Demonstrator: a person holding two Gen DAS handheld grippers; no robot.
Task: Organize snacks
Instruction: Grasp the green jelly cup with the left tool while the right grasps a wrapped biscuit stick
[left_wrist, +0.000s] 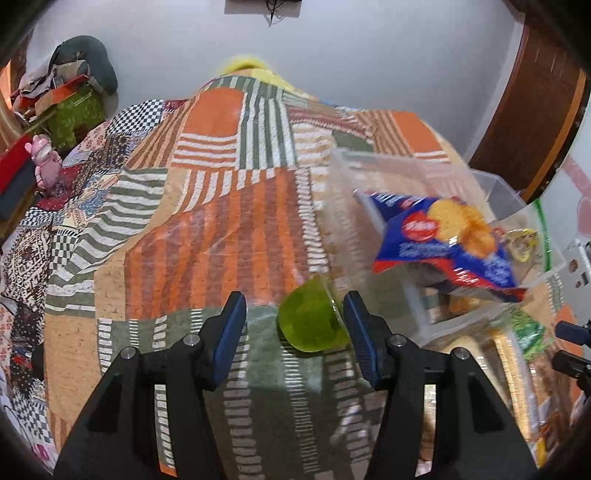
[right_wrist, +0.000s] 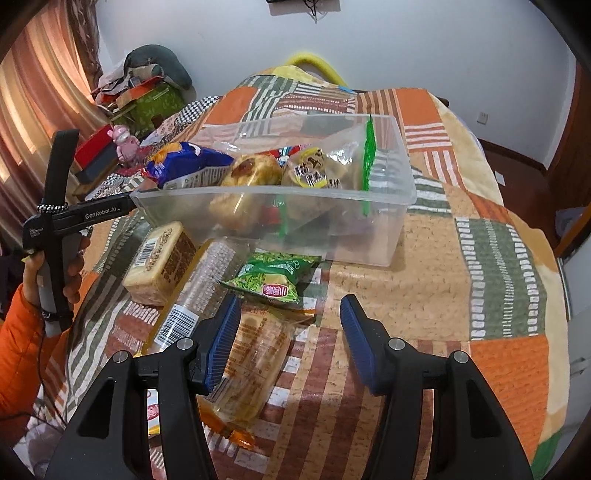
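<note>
Left hand-held gripper (left_wrist: 293, 304) spread wide, clamped on nothing; green jelly cup (left_wrist: 312, 321) tipped on its side between the blue pads, close against the right-hand one, contact impossible to judge. Just beyond, clear plastic bin (left_wrist: 351, 206) on the patchwork quilt (left_wrist: 207, 229) of a bed, with a blue snack packet (left_wrist: 443, 240) poking over its rim: printed with round golden crackers and a red circular logo, lettering too blurred to read. Right hand-held gripper (right_wrist: 290, 306) likewise fully open and empty, poised above a clear-wrapped pastry (right_wrist: 255, 365) bearing faint print. In front of the bin, loose on the quilt: green packet (right_wrist: 273, 277) with a small red label, a long clear sleeve (right_wrist: 195, 291) with a white barcode sticker, and a square cake (right_wrist: 162, 258) stamped on top, also barcoded. Inside the bin: a round browned pastry (right_wrist: 251, 170), a wrapped snack (right_wrist: 310, 171) with bold black characters on yellow, and a zip bag (right_wrist: 367, 155) with a green seal. Seen from the right wrist, "GenRobot.AI" in white on the black body of the left tool, its tip at the bin's near left corner.
</note>
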